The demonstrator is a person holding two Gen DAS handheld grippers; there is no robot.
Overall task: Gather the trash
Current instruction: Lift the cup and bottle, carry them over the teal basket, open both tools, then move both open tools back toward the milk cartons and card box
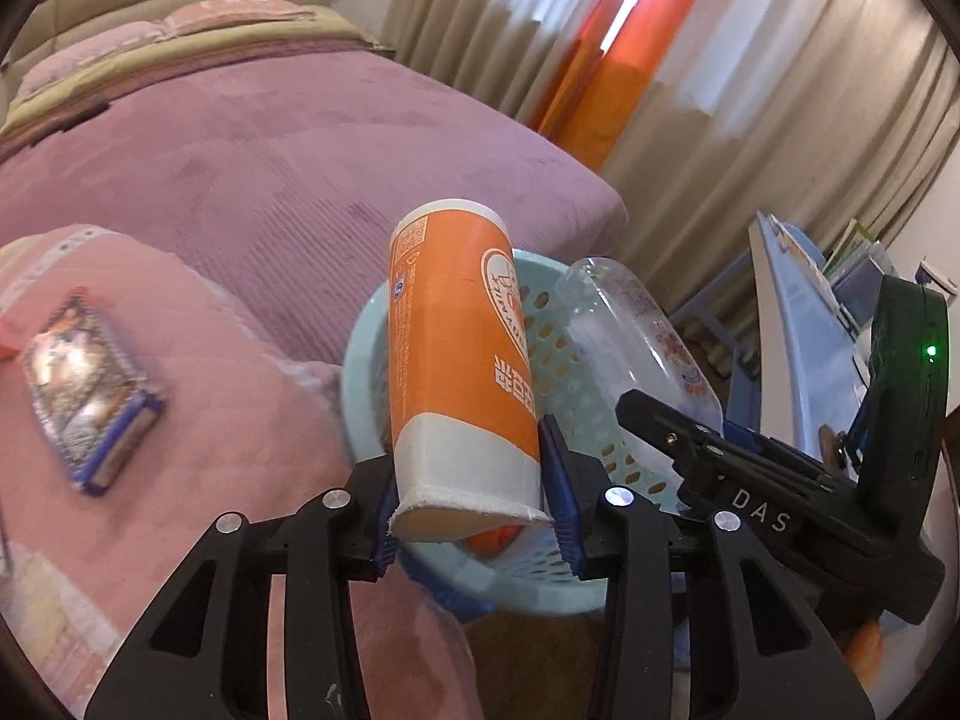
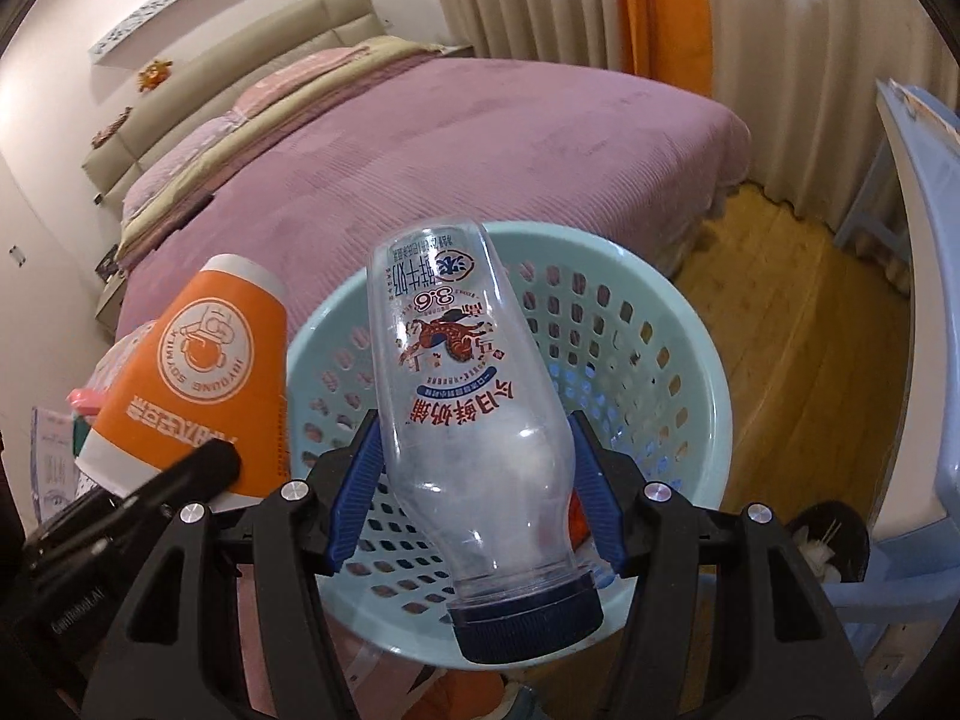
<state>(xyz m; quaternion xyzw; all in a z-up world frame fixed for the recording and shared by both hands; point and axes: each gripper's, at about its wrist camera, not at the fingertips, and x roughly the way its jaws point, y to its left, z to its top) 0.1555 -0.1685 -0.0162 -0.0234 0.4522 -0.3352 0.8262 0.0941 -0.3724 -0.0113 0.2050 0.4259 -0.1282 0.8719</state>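
Both grippers hang over the pale blue basket (image 2: 690,324) beside the bed (image 2: 480,138). The left gripper (image 1: 471,492) clamps an upside-down orange paper cup (image 1: 456,354) marked "SOYMILK". The right gripper (image 2: 474,480) grips a clear capped bottle (image 2: 474,390), cap toward the camera, label reading "3.6".

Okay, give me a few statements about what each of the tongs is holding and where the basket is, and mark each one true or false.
1. The left tongs grip an orange paper cup. True.
2. The right tongs are empty. False: they grip a clear plastic bottle.
3. The bottle's dark cap points toward the camera. True.
4. The basket is red. False: it is light blue-green, with holes.
5. A snack packet lies inside the basket. False: it lies on the pink bedding.
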